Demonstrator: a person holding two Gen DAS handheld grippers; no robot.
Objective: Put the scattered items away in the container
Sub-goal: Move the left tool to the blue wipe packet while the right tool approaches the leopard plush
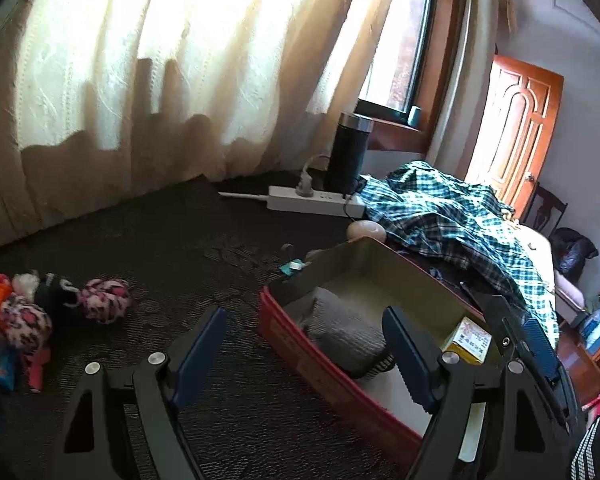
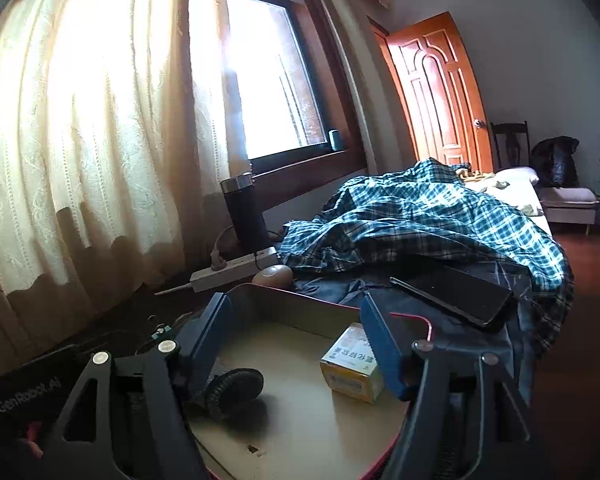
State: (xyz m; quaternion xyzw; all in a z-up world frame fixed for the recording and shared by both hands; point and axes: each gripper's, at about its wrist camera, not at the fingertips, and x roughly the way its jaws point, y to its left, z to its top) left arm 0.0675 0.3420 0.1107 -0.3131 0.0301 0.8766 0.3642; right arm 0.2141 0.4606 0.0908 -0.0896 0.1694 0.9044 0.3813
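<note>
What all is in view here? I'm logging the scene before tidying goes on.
Container: 1, red outside, beige inside, on the dark surface.
Small carton: 1, yellow-white, inside the container.
Grey rolled item: 1, inside the container, left part.
Rolled socks: several, pink-patterned, orange, black, scattered left of the container.
Power strip: 1, white, by the curtain.
Tumbler: 1, black with steel lid, behind the power strip.
Plaid cloth: 1, teal-white, crumpled right of the container.
Phone: 1, black, lying beside the plaid cloth.
Curtain: cream, over the window.
Door: 1, orange-brown wood, open.
Left gripper: open, empty.
Right gripper: open, over the container.
</note>
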